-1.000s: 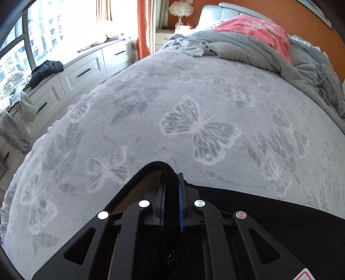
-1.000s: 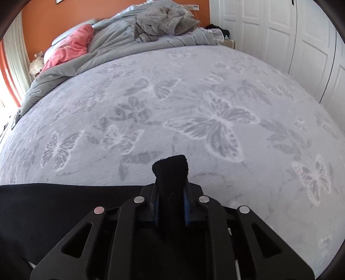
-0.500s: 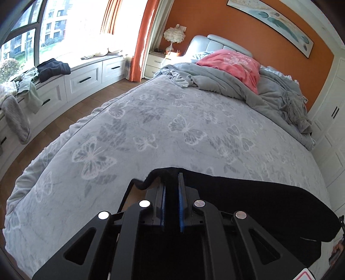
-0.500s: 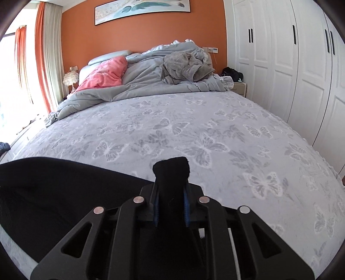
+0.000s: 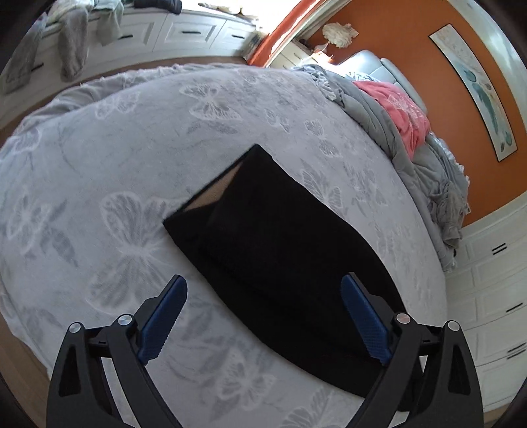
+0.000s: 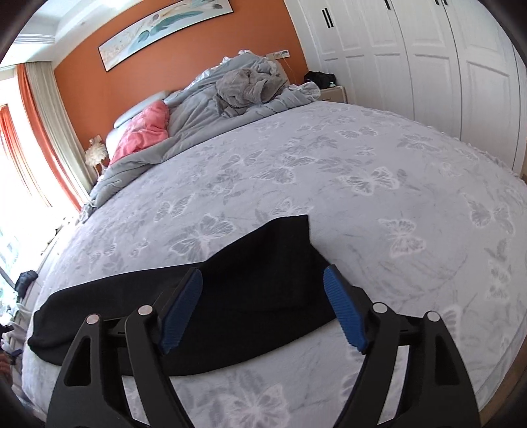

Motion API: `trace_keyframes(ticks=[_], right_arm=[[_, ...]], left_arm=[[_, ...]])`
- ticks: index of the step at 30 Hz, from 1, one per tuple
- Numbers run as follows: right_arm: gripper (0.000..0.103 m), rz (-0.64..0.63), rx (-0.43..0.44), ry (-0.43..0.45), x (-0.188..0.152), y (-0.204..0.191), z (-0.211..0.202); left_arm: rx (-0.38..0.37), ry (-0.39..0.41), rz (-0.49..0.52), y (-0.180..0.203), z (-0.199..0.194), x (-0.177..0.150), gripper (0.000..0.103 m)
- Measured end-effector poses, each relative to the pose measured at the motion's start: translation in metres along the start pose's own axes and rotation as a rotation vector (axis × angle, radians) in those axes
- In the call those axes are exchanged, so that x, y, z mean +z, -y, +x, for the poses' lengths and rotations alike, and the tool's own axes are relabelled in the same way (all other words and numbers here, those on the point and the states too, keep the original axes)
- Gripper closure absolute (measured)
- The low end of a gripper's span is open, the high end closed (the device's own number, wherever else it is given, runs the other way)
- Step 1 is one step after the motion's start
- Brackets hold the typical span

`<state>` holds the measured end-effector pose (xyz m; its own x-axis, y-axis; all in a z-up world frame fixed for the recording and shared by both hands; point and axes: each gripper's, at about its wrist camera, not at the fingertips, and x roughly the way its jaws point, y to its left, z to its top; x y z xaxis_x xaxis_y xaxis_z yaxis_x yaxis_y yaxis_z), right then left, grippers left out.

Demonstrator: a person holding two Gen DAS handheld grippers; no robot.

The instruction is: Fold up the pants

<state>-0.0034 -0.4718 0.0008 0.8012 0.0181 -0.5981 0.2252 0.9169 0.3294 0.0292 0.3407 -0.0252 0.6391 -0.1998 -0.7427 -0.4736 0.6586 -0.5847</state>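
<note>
While the black pants (image 5: 280, 260) lie flat on the grey butterfly-print bedspread (image 5: 108, 164), both grippers hang above them with nothing in their grasp.

Item: black pants (image 6: 230, 296). Laid in a long band across the near part of the bed; one end shows a tan inner lining at its opening in the left wrist view; the far corner in the right wrist view rises to a blunt point against the spread.

Item: left gripper (image 5: 263, 316). Jaws opening, spread wide; blue ribbed pads (image 5: 161, 316) stand well apart. One pad sits over bare bedspread, the other over the pants. No cloth touches either pad.

Item: right gripper (image 6: 262, 309). Jaws opening, moderately wide; blue pads (image 6: 344, 309) clear of the fabric, with the pants seen below and between them. Whether the tips brush the cloth cannot be told.

Item: bedspread (image 6: 362, 184). Pale grey, printed with white and darker grey butterflies, covering most of the mattress.

Item: grey duvet (image 6: 210, 108). Bunched at the head of the bed, with a crumpled grey garment (image 6: 243, 87) on top.

Item: pink pillow (image 5: 405, 115). Beside the duvet, against the padded headboard.

Item: framed picture (image 6: 164, 31). On the orange wall above the bed.

Item: white wardrobe doors (image 6: 411, 49). Along the far side of the bed.

Item: white drawer unit (image 5: 184, 29). Under the window, with clothes draped on it.
</note>
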Motion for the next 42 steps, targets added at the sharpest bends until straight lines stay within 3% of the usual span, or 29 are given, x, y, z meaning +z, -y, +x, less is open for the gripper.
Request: trace_keyframes(ticks=[5,7,8,9,10,14,17,20,21,22,23,24,26,28,29,30,32,35,37,38,42], right_arm=[[0.025,0.035,0.053,-0.082,-0.018,-0.040,0.014],[0.024,0.071,0.040,-0.115,-0.023,-0.046,0.025],[0.024,0.096,0.040,-0.127,-0.025,-0.046,0.032],[0.024,0.121,0.038,-0.142,-0.025,-0.046,0.041],[0.024,0.141,0.027,-0.161,-0.024,-0.044,0.050],[0.024,0.237,0.016,-0.198,-0.012,-0.037,0.089],[0.024,0.292,0.023,-0.202,-0.002,-0.032,0.118],[0.024,0.357,-0.034,-0.250,-0.002,-0.021,0.160],[0.029,0.376,-0.037,-0.244,-0.005,-0.017,0.169],[0.039,0.359,-0.044,-0.209,-0.005,-0.017,0.170],[0.083,0.323,-0.045,-0.185,-0.001,-0.019,0.168],[0.097,0.325,-0.002,-0.181,0.005,-0.019,0.164],[0.097,0.409,0.146,-0.067,0.023,-0.019,0.127],[0.097,0.382,0.253,0.029,0.041,-0.033,0.080],[0.098,0.319,0.258,0.063,0.044,-0.041,0.063],[0.097,0.232,0.207,0.081,0.040,-0.047,0.052],[0.097,0.128,0.049,-0.020,0.017,-0.042,0.069],[0.096,0.227,-0.057,-0.304,-0.036,0.002,0.118],[0.096,0.291,0.005,-0.305,-0.047,0.015,0.115],[0.095,0.282,-0.003,-0.299,-0.044,0.015,0.111],[0.084,0.320,0.000,-0.287,-0.046,0.018,0.104]], left_arm=[[-0.038,-0.120,-0.088,0.009,0.061,0.000,0.015],[-0.055,-0.122,-0.115,0.002,0.078,0.000,0.042],[-0.053,-0.123,-0.099,0.001,0.082,-0.001,0.061],[-0.020,-0.118,-0.061,0.002,0.084,-0.001,0.083],[0.014,-0.116,-0.034,0.003,0.085,0.000,0.093],[-0.038,-0.085,-0.056,0.001,0.077,0.006,0.097],[-0.023,-0.073,-0.035,0.006,0.076,0.006,0.097],[-0.017,-0.074,-0.036,0.007,0.076,0.008,0.097],[-0.023,-0.076,-0.041,0.008,0.076,0.009,0.097],[-0.026,-0.079,-0.042,0.008,0.077,0.011,0.097],[-0.030,-0.084,-0.044,0.006,0.078,0.012,0.097],[-0.036,-0.087,-0.049,0.004,0.078,0.015,0.097],[-0.060,-0.076,-0.058,0.002,0.074,0.018,0.097],[-0.092,-0.015,-0.013,0.011,0.062,0.022,0.097],[-0.103,0.025,0.032,0.017,0.054,0.024,0.097],[-0.096,0.051,0.087,0.024,0.048,0.025,0.097],[-0.050,0.096,0.156,0.031,0.040,0.025,0.097],[-0.015,0.018,0.091,0.009,0.054,0.026,0.097],[-0.036,-0.056,0.008,-0.013,0.063,0.026,0.097],[-0.038,-0.078,-0.021,-0.020,0.065,0.026,0.097],[-0.019,-0.078,-0.018,-0.022,0.061,0.017,0.097]])
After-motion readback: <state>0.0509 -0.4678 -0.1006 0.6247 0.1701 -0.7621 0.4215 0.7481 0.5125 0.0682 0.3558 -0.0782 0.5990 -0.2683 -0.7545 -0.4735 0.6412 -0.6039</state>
